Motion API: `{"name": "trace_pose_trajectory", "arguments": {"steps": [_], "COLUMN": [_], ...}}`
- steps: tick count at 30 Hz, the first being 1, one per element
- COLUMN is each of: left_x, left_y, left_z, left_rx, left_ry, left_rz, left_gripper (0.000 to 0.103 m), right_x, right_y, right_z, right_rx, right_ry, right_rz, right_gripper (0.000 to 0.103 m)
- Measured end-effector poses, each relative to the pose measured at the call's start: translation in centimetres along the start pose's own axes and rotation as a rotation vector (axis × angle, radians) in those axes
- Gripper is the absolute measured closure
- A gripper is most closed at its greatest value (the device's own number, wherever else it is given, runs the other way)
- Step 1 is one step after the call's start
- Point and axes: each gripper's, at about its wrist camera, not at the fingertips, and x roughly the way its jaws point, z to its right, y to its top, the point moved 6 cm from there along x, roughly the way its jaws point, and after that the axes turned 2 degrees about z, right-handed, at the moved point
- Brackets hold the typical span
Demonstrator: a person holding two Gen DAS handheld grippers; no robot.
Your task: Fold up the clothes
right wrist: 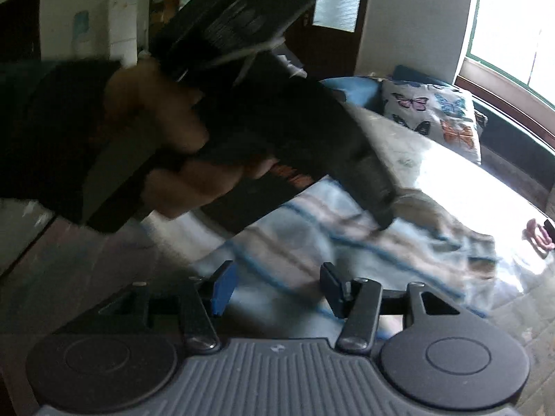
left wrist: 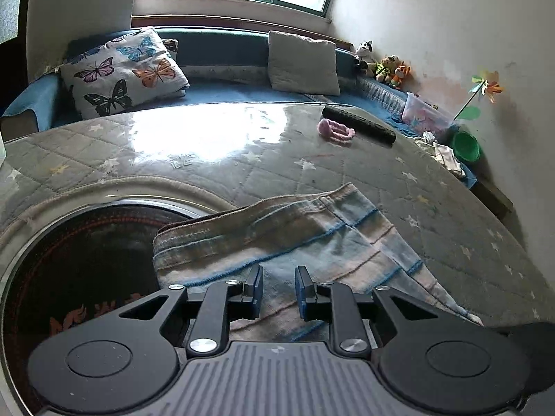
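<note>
Lying limp across the near part of the table (left wrist: 242, 159), the striped garment (left wrist: 312, 242) looks light, soft and floppy (best pinched at a hem corner). The left gripper (left wrist: 278, 289) and right gripper (right wrist: 275, 289) both hover parted, empty.

Motion blur smears the striped garment (right wrist: 347, 242) and left claw (right wrist: 385, 222).

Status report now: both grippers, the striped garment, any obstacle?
Left gripper open above striped garment. Right gripper open, empty. Garment flat on table. Nothing blocking.
</note>
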Motion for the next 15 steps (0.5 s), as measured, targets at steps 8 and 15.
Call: {"name": "trace_pose_trajectory", "arguments": {"steps": [8,15], "left_x": [-1.9,-2.9], "left_y": [-1.2,-2.4], "left_z": [1.0,0.9], "left_rx": [0.055,0.033], "left_ry": [0.051,0.085], "left_rz": [0.02,0.009], "left_gripper": [0.076,0.075], "right_x": [-3.6,-4.9], "right_y": [0.1,-2.8], "right_z": [1.8,4.9], "right_rx": [0.087,0.221], "right_ry": [-0.053,-0.124], "right_rz": [0.054,0.017], "right_gripper": [0.047,0.047]}}
